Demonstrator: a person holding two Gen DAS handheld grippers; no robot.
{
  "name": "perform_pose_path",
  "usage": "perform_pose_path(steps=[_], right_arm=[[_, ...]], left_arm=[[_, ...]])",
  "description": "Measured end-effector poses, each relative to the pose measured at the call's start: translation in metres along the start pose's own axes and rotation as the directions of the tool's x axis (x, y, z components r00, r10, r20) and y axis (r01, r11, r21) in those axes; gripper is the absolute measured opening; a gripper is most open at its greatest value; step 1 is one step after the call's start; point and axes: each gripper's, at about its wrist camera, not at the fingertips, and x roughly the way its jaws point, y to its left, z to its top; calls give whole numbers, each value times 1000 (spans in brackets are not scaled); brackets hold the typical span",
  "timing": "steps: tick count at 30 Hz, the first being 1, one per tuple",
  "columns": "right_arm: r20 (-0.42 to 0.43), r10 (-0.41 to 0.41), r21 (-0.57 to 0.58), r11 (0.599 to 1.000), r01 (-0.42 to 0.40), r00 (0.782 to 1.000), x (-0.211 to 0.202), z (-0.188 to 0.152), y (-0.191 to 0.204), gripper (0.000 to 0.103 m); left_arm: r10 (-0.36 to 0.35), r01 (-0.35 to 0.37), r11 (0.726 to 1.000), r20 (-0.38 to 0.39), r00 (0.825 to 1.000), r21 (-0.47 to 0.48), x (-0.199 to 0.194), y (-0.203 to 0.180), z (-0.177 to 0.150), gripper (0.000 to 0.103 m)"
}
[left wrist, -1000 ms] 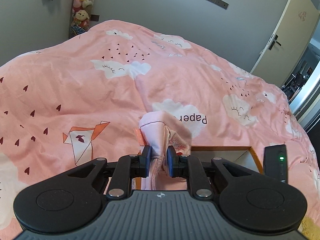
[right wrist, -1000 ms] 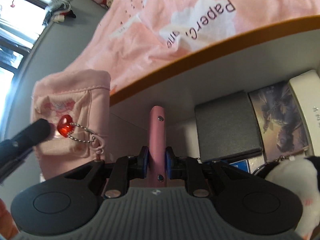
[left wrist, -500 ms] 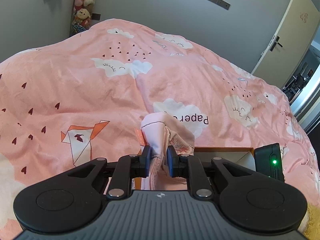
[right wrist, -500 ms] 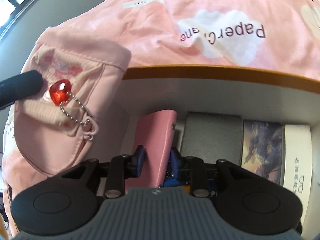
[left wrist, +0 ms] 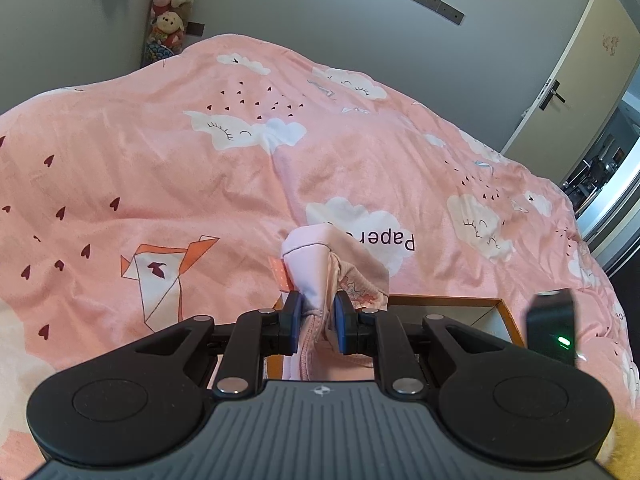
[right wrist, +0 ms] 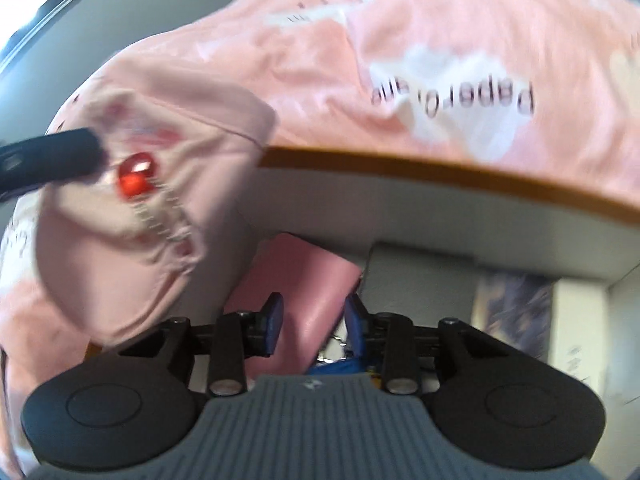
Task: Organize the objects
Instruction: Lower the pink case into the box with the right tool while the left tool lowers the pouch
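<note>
The left wrist camera is sitting just behind the left gripper (left wrist: pixel 316 322), looking forward and downward across the pink duvet (left wrist: pixel 160 168) toward the grey wall (left wrist: pixel 320 20) and the door (left wrist: pixel 576 80). The right wrist camera is riding behind the right gripper (right wrist: pixel 314 326), angling steeply down and hanging close over the open drawer (right wrist: pixel 400 164); its picture is blurring. Both views are sharing the drawer's orange rim, the "Paper" cloud print on the duvet, and the pink fabric pouch (right wrist: pixel 132 248), which is filling the right view's left side.
</note>
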Motion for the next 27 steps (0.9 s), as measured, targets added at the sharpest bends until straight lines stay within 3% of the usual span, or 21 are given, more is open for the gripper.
perform_pose_path(steps=[4,6,7,13,17,27], right_arm=[[-61,29,-159,986,-38,998,-9,-10,16,40],[-79,24,-241,970,-42,997,-6,-16,27,55],[-80,10,-287,957,-32,997,-3,-18,33,57],[-128,-63,-527,850,-14,990,16,-24,56,56],[-115,-125,-647,762,21,985,23,-30,63,48],[-86,-129,-678,734,37,988,16,-30,59,36]], left_arm=[[-2,2,1000,1,1000,2,1,-1,-1,19],[0,0,1000,-2,1000,1,3,-3,-1,19],[2,-2,1000,-2,1000,3,2,-4,-1,19],[5,-5,1000,-6,1000,9,-1,-5,-4,19],[-1,1,1000,-11,1000,7,1,-3,-4,19],[-13,14,1000,-38,999,17,5,-9,-9,19]])
